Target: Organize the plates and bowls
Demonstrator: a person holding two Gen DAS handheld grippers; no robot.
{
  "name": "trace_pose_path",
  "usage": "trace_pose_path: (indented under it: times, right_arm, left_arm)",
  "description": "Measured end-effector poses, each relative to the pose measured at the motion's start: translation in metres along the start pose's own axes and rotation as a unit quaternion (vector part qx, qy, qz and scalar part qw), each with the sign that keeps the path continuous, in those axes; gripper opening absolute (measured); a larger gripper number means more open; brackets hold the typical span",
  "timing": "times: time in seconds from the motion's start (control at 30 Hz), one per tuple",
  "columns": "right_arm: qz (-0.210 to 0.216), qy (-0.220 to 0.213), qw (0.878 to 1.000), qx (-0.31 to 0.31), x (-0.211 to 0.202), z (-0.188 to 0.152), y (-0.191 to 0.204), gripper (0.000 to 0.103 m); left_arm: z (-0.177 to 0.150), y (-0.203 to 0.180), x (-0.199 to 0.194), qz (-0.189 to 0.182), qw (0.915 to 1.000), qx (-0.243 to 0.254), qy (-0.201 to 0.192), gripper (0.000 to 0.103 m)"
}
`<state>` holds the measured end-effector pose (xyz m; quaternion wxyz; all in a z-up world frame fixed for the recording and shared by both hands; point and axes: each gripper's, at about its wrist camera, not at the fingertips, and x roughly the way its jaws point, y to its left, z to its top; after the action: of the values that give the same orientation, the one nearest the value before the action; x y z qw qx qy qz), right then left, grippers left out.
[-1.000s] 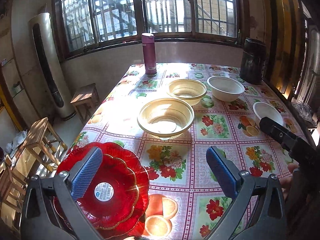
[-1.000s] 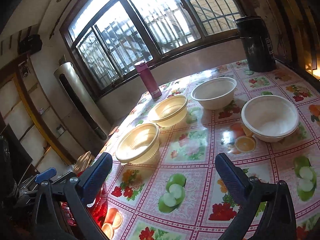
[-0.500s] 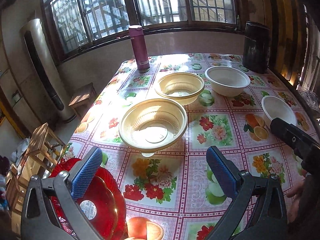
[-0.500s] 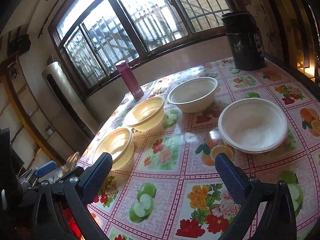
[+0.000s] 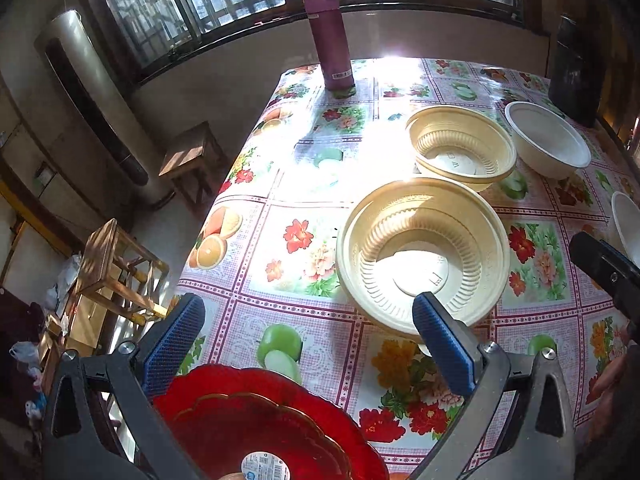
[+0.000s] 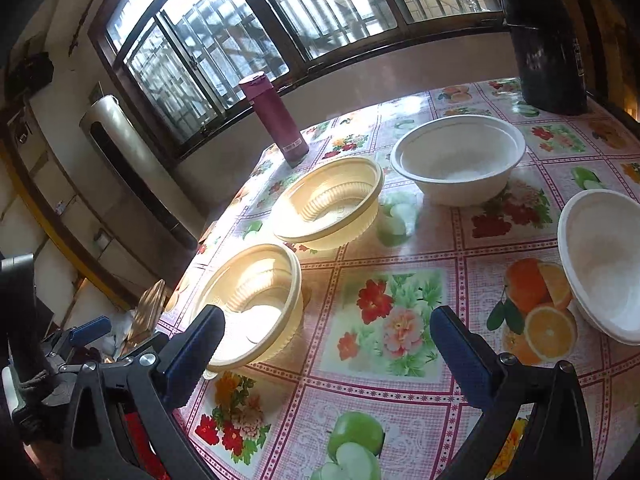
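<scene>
Both views have swung leftward. Left gripper (image 5: 306, 330), jaws wide and empty, now hangs over the near yellow bowl (image 5: 424, 256); right gripper (image 6: 326, 342) likewise spread. Best pinch its near rim squarely, then nest it into the far yellow bowl (image 5: 460, 146).

Hard daylight pours through the barred window (image 5: 224, 4) at the top of both frames, blowing the panes out to near white. In the left wrist view, glare washes out the glossy cloth on the worktop (image 5: 340, 168) at centre, erasing its pattern. The near yellow bowl (image 5: 424, 256) glows, a curved shadow falling inside its rim. The red plates (image 5: 256, 420) at the bottom shine translucent. Fisheye distortion bends the window frame and the worktop's edges, and the corners fall to black. The room at left sits dim; focus is fairly sharp throughout.
</scene>
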<state>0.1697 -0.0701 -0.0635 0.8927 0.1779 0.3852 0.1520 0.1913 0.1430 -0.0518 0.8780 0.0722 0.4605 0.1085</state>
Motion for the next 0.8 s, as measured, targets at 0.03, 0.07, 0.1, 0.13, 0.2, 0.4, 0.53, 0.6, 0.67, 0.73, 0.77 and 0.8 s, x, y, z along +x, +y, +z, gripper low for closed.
trace_pose_path:
  times: [0.03, 0.07, 0.1, 0.13, 0.2, 0.4, 0.53, 0.6, 0.67, 0.73, 0.77, 0.8]
  right_arm:
    - [0.000, 0.003, 1.000, 0.010, 0.006, 0.003, 0.001, 0.103]
    - [-0.001, 0.006, 1.000, 0.019, 0.013, 0.005, 0.002, 0.103]
    - [-0.002, 0.011, 1.000, 0.025, 0.019, 0.006, 0.003, 0.103]
    - [-0.003, 0.016, 0.999, 0.028, 0.024, 0.007, 0.005, 0.103]
    - [-0.003, 0.022, 0.999, 0.033, 0.033, 0.007, 0.008, 0.103]
    - [0.013, 0.048, 0.998, 0.026, 0.052, 0.001, 0.013, 0.102]
    - [0.027, 0.068, 0.997, 0.040, 0.061, -0.001, 0.005, 0.102]
    - [0.033, 0.072, 0.995, 0.056, 0.062, -0.001, 0.000, 0.102]
    - [0.037, 0.067, 0.995, 0.058, 0.060, 0.001, 0.000, 0.102]
    - [0.036, 0.059, 0.997, 0.046, 0.056, 0.001, 0.006, 0.102]
    - [0.037, 0.057, 0.997, 0.039, 0.055, 0.001, 0.008, 0.102]
    - [0.040, 0.057, 0.997, 0.035, 0.055, 0.001, 0.010, 0.102]
  left_arm:
    - [0.007, 0.006, 0.007, -0.001, 0.9999, -0.001, 0.013, 0.103]
    - [0.014, 0.011, 0.013, 0.001, 0.9997, -0.002, 0.025, 0.103]
    - [0.020, 0.014, 0.019, -0.002, 0.9994, -0.001, 0.035, 0.103]
    - [0.025, 0.017, 0.024, -0.008, 0.9990, 0.002, 0.044, 0.103]
    - [0.034, 0.018, 0.035, -0.009, 0.9981, 0.008, 0.061, 0.103]
    - [0.050, 0.006, 0.072, -0.010, 0.9911, 0.037, 0.127, 0.103]
    - [0.053, 0.007, 0.085, -0.017, 0.9885, 0.017, 0.150, 0.103]
    - [0.053, 0.008, 0.089, -0.026, 0.9869, 0.001, 0.160, 0.103]
    - [0.050, 0.008, 0.093, -0.020, 0.9852, -0.004, 0.170, 0.103]
    - [0.048, 0.006, 0.095, -0.024, 0.9832, -0.002, 0.181, 0.103]
    - [0.048, 0.007, 0.097, -0.028, 0.9822, -0.005, 0.185, 0.103]
    - [0.047, 0.007, 0.098, -0.034, 0.9808, -0.011, 0.192, 0.103]
